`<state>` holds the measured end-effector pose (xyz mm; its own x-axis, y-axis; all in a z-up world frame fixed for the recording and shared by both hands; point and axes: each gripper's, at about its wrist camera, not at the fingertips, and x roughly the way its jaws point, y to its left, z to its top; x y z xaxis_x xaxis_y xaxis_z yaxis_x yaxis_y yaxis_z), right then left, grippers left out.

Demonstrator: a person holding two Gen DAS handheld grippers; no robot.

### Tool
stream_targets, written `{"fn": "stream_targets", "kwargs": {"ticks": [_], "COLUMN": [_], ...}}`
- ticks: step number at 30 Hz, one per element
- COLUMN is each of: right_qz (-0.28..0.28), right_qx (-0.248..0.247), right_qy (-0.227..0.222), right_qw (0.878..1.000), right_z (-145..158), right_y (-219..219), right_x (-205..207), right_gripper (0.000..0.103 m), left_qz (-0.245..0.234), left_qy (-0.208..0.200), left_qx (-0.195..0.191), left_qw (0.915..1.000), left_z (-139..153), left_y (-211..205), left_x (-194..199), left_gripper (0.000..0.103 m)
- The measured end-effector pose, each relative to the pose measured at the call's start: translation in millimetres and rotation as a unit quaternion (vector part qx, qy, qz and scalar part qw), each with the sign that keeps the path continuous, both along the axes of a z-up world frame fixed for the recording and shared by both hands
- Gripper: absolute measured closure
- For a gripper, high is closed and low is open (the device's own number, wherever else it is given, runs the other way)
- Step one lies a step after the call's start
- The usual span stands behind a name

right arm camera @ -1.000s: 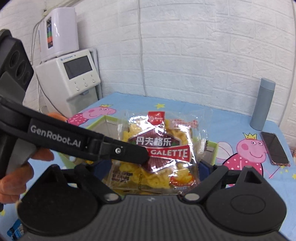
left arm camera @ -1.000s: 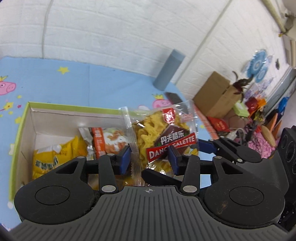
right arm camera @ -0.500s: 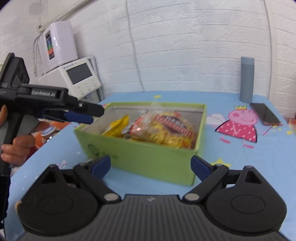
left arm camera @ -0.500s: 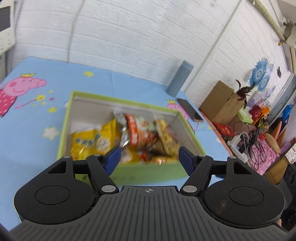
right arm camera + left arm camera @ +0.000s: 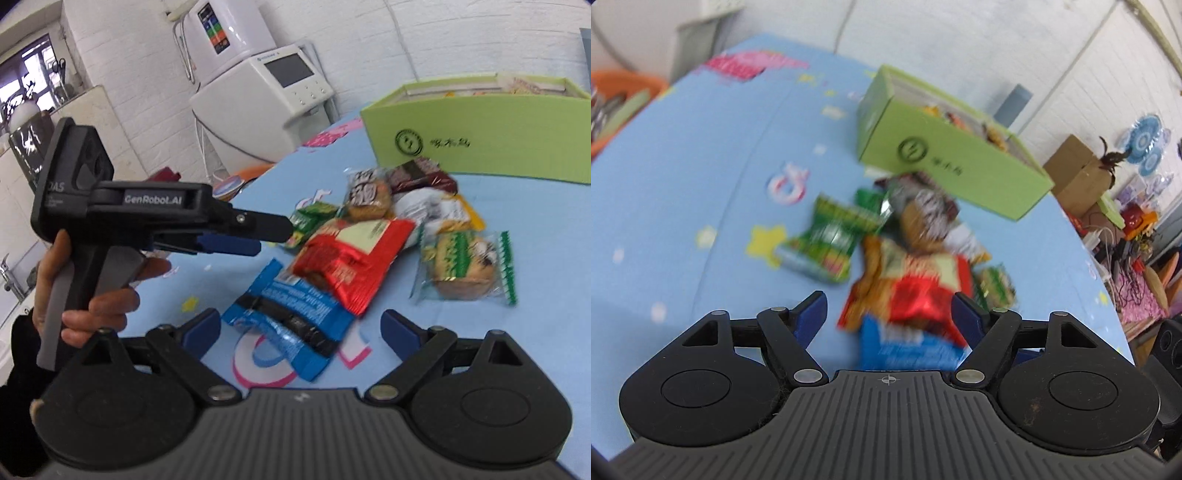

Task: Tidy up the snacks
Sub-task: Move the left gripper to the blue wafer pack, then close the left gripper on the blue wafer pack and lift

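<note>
Beside the green box on the blue table lie loose snack packets. Left gripper is opening, empty; right gripper gapes wide, empty, over the blue packet.

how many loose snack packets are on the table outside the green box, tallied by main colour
red packet: 1
blue packet: 1
green packets: 2
brown or dark packets: 2
white and yellow packet: 1
total: 7
</note>
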<state>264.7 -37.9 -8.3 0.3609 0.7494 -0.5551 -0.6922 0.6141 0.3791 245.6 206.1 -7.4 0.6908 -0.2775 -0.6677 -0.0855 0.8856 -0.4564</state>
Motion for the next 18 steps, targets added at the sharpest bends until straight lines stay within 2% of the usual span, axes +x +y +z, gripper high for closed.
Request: {"fn": "stream_targets", "kwargs": {"ticks": [1, 2, 5, 6, 7, 10, 11, 14, 18], "right_qz": [-0.001, -0.002, 0.007, 0.006, 0.007, 0.004, -0.001, -0.028, -0.071], "right_qx": [-0.009, -0.021, -0.032, -0.033, -0.033, -0.034, -0.033, -0.038, -0.05], "right_qy": [-0.003, -0.01, -0.011, -0.01, -0.012, -0.013, -0.014, -0.018, -0.025], "right_qw": [1.0, 1.0, 0.999, 0.999, 0.999, 0.999, 0.999, 0.999, 0.996], "right_z": [-2, -3, -6, -6, -6, -7, -6, -4, -2], "right_y": [7, 14, 31, 34, 37, 35, 32, 15, -23], "right_x": [-3, -6, -12, -13, -16, -24, -27, -32, -40], "right_gripper": [0.01, 0.01, 0.009, 0.009, 0.009, 0.009, 0.009, 0.009, 0.009], "left_qz": [0.002, 0.005, -0.003, -0.012, -0.019, -0.035, -0.041, -0.073, -0.105], "left_qy": [0.009, 0.007, -0.001, 0.001, 0.0, -0.01, -0.01, -0.005, -0.007], "left_qx": [-0.01, -0.02, -0.028, -0.037, -0.044, -0.01, -0.009, -0.041, -0.053], "left_qw": [0.9999, 0.9998, 0.9996, 0.9992, 0.9988, 0.9993, 0.9991, 0.9965, 0.9931], "left_z": [-8, -12, -15, -16, -19, -15, -15, -18, -19], "left_y": [3, 5, 3, 2, -1, -21, -27, -47, -83], "left_x": [-5, -8, -17, -17, -18, -25, -27, -30, -26], "left_gripper": [0.047, 0.048, 0.059, 0.068, 0.072, 0.074, 0.075, 0.076, 0.076]}}
